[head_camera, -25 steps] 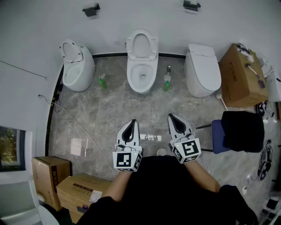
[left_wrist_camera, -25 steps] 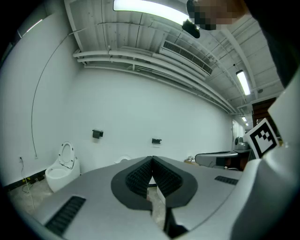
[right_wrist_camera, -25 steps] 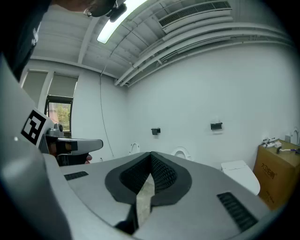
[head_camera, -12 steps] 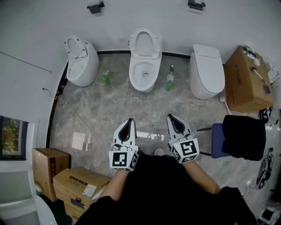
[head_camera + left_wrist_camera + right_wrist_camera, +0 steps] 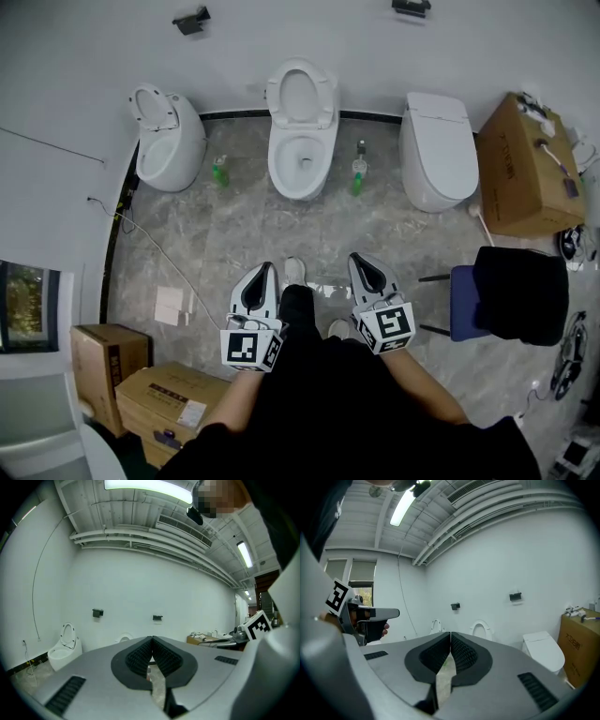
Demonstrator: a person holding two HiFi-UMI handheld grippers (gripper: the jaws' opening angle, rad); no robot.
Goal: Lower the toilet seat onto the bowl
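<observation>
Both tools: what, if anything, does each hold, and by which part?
Nothing: the left tool and the right tool are both shut on empty air.

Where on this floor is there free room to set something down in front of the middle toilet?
The grey marble floor is bare in front of the white middle toilet, between the white flat squares and the blue chair. Beside that toilet, a green bottle stands on each side. The brown cardboard boxes crowd the lower left corner.
</observation>
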